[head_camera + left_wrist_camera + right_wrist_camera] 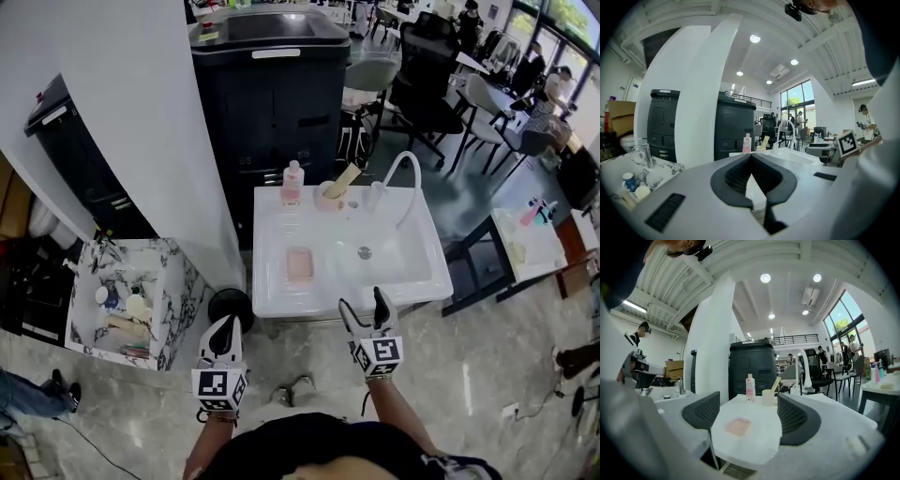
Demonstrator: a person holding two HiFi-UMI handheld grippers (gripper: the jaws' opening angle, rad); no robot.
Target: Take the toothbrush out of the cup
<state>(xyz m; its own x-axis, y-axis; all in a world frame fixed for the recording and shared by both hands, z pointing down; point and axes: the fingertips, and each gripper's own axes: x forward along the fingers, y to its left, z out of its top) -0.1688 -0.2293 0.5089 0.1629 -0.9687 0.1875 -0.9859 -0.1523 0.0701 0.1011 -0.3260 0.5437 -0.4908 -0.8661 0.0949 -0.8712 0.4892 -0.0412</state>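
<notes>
Toothbrush [343, 180] in cup [327, 200] between pink bottle [292, 183] and faucet [406, 176]; left tool [225, 325] closed, right tool [362, 301] open, empty.

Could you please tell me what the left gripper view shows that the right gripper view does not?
Left only: the left gripper, fingers pressed together on nothing. Right only: the right gripper, fingers apart, framing a pink pad in the white sink. Both: the pink bottle and the cup holding the toothbrush, at the sink's back edge before a black cabinet.
</notes>
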